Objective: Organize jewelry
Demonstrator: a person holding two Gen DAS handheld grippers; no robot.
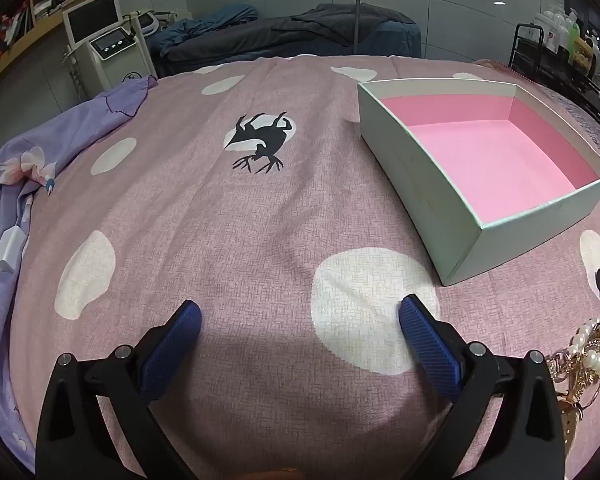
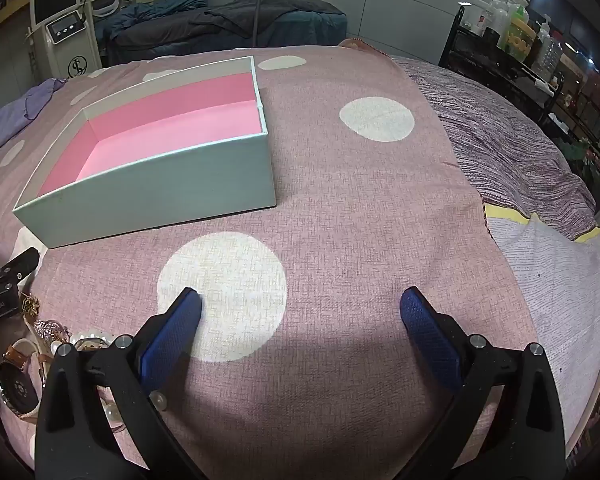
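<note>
Tangled heap of pearl and gold-chain jewelry point(image 1: 588, 356) lies on the pink white-dotted bedspread point(image 1: 228, 240) near the empty pink-lined pale-green cardboard box point(image 2: 172, 188), between your left tongs point(image 1: 300, 314) and right tongs point(image 2: 300, 304), both spread wide, holding nothing.

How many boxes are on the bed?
1. A single open box with a pink lining sits on the spotted pink bedspread, ahead of both claws, with nothing visible inside. Nothing hints at another box, though the frame edges are cut off.
</note>
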